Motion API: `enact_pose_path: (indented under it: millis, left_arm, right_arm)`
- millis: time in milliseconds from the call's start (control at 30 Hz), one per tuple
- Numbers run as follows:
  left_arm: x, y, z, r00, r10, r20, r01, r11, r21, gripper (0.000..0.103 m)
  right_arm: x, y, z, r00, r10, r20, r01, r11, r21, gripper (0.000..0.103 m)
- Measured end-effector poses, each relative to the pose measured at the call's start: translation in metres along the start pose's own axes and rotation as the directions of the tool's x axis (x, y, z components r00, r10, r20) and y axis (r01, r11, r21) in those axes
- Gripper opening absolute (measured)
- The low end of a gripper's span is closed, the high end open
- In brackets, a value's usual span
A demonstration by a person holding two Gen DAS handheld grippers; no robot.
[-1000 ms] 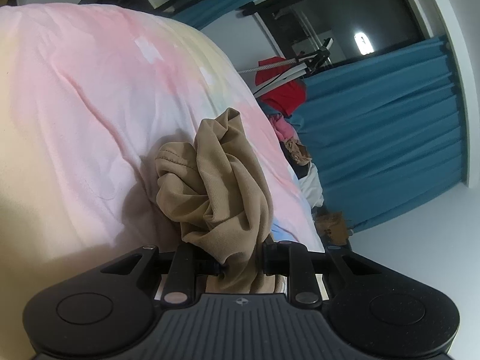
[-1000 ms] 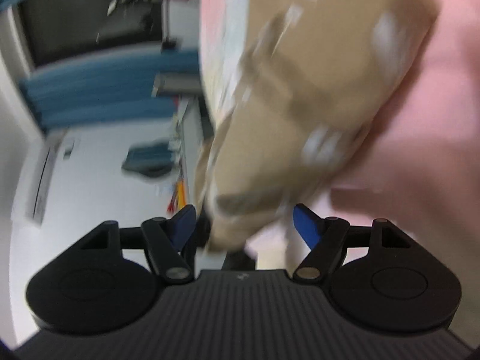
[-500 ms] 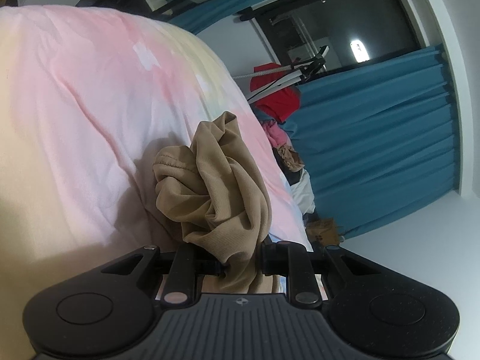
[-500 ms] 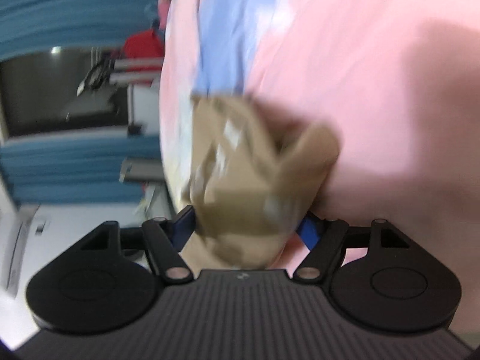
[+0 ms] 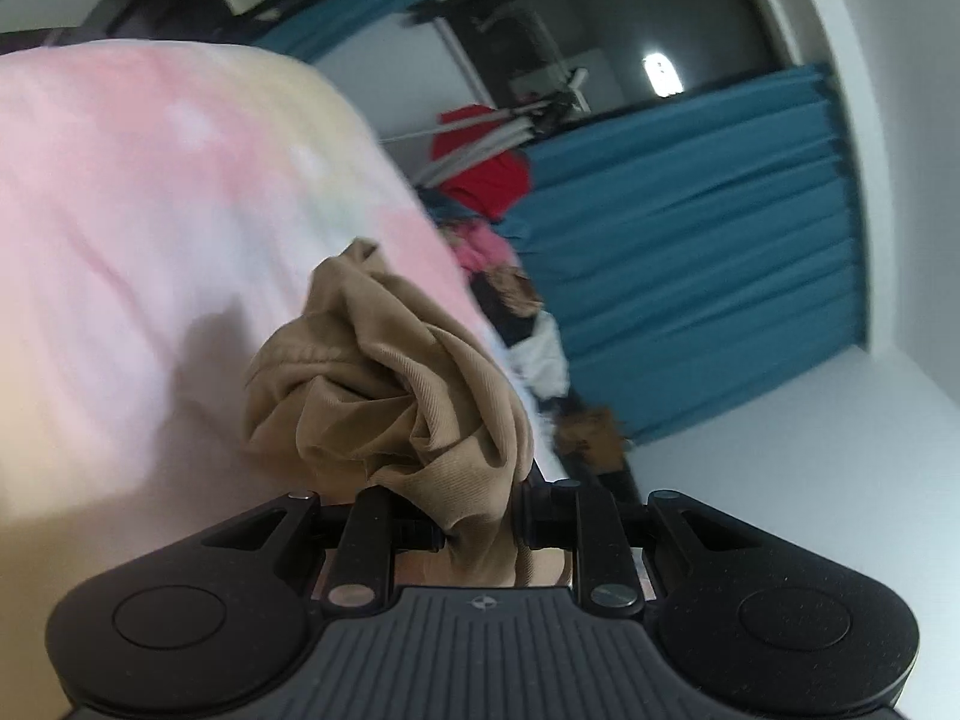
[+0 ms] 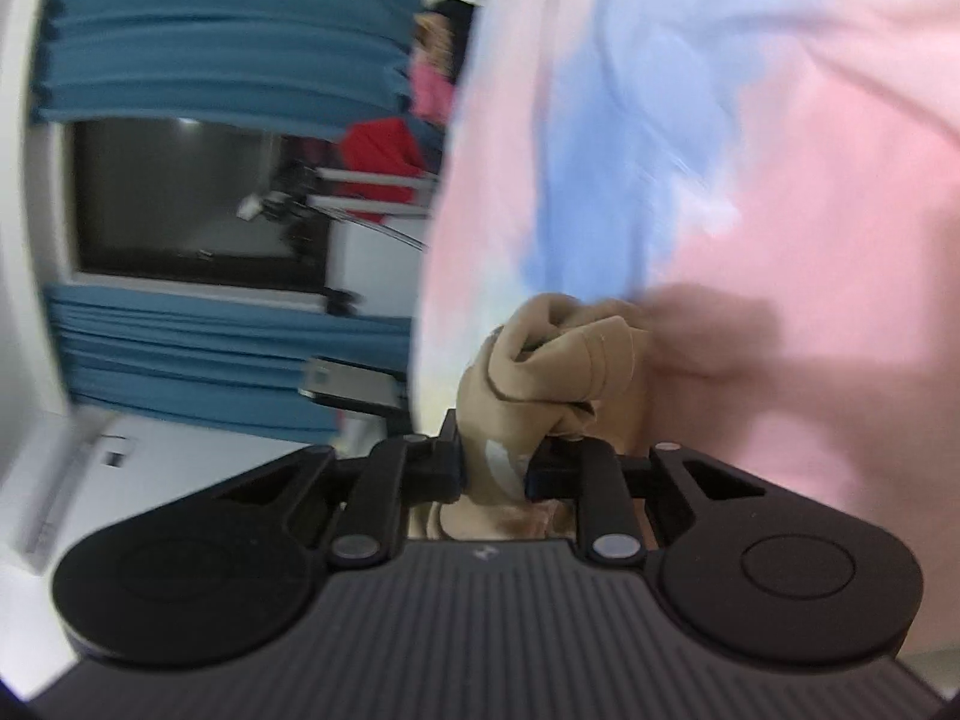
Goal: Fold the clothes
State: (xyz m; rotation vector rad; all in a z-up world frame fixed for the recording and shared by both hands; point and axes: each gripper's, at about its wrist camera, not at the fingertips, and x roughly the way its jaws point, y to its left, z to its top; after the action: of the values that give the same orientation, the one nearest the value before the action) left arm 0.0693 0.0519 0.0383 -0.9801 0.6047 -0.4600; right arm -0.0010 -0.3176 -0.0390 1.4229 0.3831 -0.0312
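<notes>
Pastel pink bedspread (image 5: 120, 228); left gripper (image 5: 480, 531) and right gripper (image 6: 495, 468) each pinch a bunched tan garment (image 5: 390, 396), no fold made yet.

No words, numbers or brand names can be read in either view; the only sign is a small round crosshair emblem, without letters, on the ribbed black plastic body of the left gripper (image 5: 480, 531) and, blurred, the right gripper (image 6: 495, 471).
</notes>
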Motion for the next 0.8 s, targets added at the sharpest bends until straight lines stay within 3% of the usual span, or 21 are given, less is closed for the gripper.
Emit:
enact_pose_path:
  millis: [167,333,467,667,733,800]
  left_arm:
    - [0.065,-0.069,0.007,0.998,-0.009,-0.063,0.011,1.000,0.028,0.023]
    - [0.197,-0.116,0.022,0.978,0.020,-0.210,-0.027,0.999,-0.027,0.023]
    - [0.310,-0.143,0.027,0.963,0.028,-0.267,-0.034,0.999,-0.019,0.023]
    - [0.420,-0.146,-0.001,0.952,0.028,-0.304,0.001,0.996,0.094,0.024]
    - [0.438,-0.134,-0.017,0.946,0.037,-0.323,0.012,0.989,0.147,0.024]
    - [0.448,-0.115,-0.033,0.927,0.067,-0.370,0.005,0.982,0.191,0.025]
  right_arm:
    - [-0.016,0.043,0.059,0.995,0.012,0.103,-0.003,0.996,-0.087,0.022]
    - [0.004,0.070,0.159,0.978,-0.072,0.195,0.098,0.987,-0.127,0.022]
    - [0.039,0.082,0.245,0.955,-0.153,0.253,0.196,0.969,-0.152,0.022]
    - [0.067,0.051,0.317,0.920,-0.177,0.350,0.256,0.947,-0.194,0.022]
    - [0.072,0.023,0.322,0.908,-0.192,0.373,0.279,0.940,-0.196,0.022]
    - [0.077,-0.001,0.316,0.887,-0.212,0.411,0.319,0.924,-0.211,0.022]
